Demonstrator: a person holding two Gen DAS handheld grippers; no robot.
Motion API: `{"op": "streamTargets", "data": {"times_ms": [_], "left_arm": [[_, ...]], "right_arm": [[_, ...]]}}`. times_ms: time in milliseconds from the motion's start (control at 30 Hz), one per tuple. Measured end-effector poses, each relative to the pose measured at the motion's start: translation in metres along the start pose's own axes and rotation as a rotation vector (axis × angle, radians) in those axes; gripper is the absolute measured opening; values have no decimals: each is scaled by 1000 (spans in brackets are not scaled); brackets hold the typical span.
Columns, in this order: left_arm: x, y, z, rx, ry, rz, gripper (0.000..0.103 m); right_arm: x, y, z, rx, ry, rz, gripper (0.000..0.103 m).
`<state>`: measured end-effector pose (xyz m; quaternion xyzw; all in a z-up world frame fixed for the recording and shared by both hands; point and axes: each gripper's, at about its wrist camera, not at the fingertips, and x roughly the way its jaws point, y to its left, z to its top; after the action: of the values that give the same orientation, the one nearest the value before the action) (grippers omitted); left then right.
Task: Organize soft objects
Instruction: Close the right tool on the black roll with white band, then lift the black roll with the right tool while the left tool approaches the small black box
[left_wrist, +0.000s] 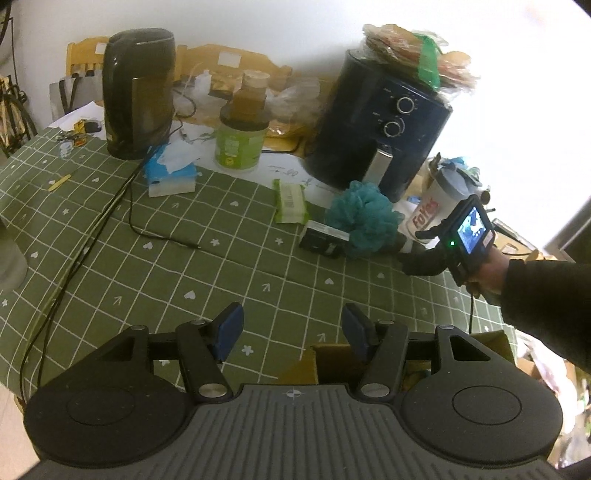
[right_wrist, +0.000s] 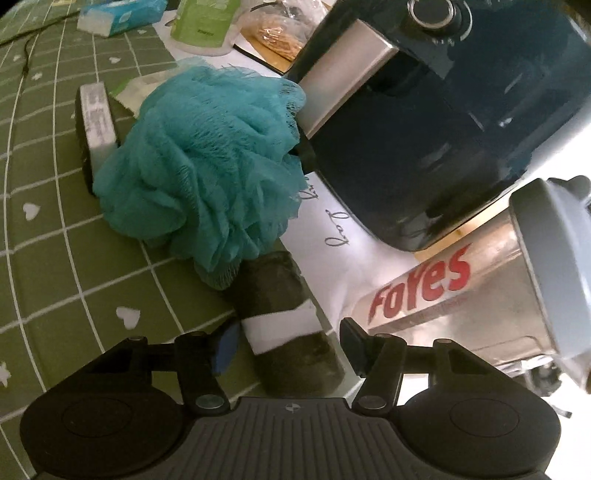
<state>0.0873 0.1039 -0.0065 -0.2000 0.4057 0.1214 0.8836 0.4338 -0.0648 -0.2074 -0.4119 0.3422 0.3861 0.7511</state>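
Note:
A teal mesh bath pouf (left_wrist: 364, 220) (right_wrist: 207, 155) lies on the green checked tablecloth (left_wrist: 147, 258) in front of the dark air fryer (left_wrist: 380, 122). A dark rolled cloth with a white band (right_wrist: 286, 325) lies just below the pouf. My right gripper (right_wrist: 286, 345) is open, its fingers on either side of the roll's near end. In the left wrist view the right gripper (left_wrist: 410, 260) is held by a hand beside the pouf. My left gripper (left_wrist: 291, 330) is open and empty above the table's near edge.
A black kettle (left_wrist: 138, 92), blue tissue pack (left_wrist: 170, 173), green tub (left_wrist: 240, 140), green wipes pack (left_wrist: 291, 201), small dark box (left_wrist: 321, 240) and a "Foyes" cup (right_wrist: 461, 288) stand around. A black cable (left_wrist: 110, 206) crosses the cloth. A cardboard box (left_wrist: 332, 363) sits below the left gripper.

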Motion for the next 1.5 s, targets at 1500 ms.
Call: {"op": "streamTargets", "data": {"times_ms": [1500], "left_arm": [[-4,-23,15,88,-25,-7,58]], "right_arm": [[-3,-50,-21,603,67,230,46]]}}
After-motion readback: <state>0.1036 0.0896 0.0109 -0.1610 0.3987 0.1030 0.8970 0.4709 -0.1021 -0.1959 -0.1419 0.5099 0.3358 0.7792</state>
